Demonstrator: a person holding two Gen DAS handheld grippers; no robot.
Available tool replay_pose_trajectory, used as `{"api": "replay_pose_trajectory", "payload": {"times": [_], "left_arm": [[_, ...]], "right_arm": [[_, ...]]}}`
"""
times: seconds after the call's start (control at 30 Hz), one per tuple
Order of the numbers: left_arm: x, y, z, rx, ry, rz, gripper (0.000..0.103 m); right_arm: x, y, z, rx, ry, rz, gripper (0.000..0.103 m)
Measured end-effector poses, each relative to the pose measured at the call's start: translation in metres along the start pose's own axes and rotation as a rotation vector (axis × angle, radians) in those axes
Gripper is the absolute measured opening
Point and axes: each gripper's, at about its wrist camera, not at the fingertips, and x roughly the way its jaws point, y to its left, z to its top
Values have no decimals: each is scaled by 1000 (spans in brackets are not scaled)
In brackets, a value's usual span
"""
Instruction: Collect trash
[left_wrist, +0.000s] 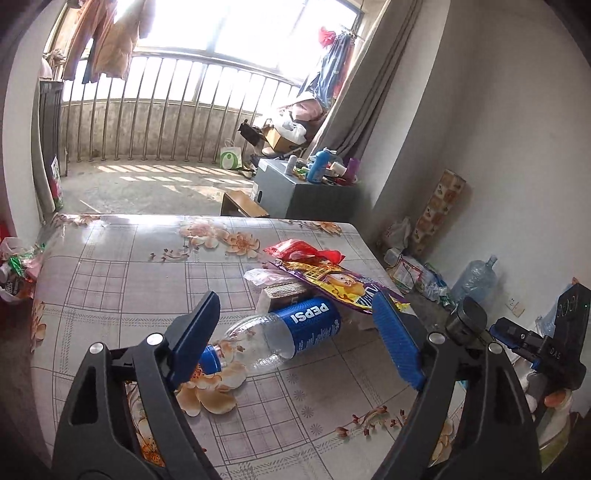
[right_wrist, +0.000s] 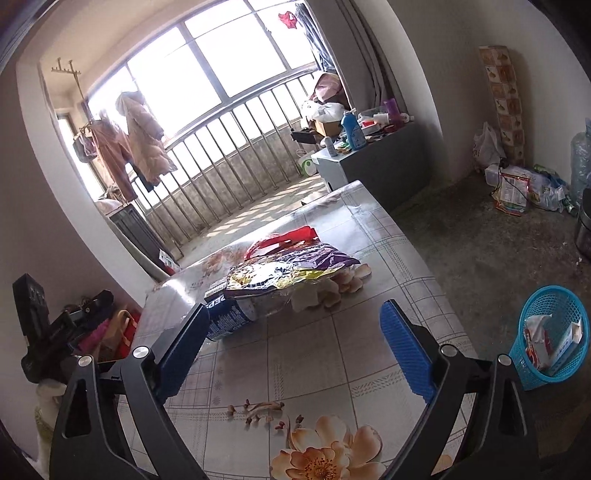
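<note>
The table (left_wrist: 122, 258) bears a trash pile: a purple wrapper (left_wrist: 343, 284) over a red bag (left_wrist: 303, 251) and a lying Pepsi bottle (left_wrist: 288, 332). A blue basket (right_wrist: 550, 332) stands on the floor, right. The left gripper (left_wrist: 295, 328) gapes around the bottle, untouching; the right gripper (right_wrist: 295, 332) is wide, empty.

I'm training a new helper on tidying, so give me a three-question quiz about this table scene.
1. True or false: the Pepsi bottle stands upright on the table.
2. What lies on top of the pile beside the bottle?
A. a purple snack bag
B. a newspaper
C. a towel
3. Fill in: the blue basket on the floor already holds some ____.

Key:
1. False: it lies on its side, cap end by the left gripper, whose jaws are open.
2. A; a red wrapper lies just behind it.
3. Trash. The right gripper is open too.
</note>
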Motion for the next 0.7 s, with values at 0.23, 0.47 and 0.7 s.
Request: {"api": "replay_pose_trajectory", "payload": {"times": [0.23,0.47,0.7], "left_arm": [[29,8,-1,-28,37,-36,56],[73,56,9,-94,120,76,29],[123,113,-8,-203,346,83,18]], "right_arm": [[22,6,7,36,58,57,83],[61,15,-3,62,167,122,74],[86,28,-11,43,231,150,73]]}}
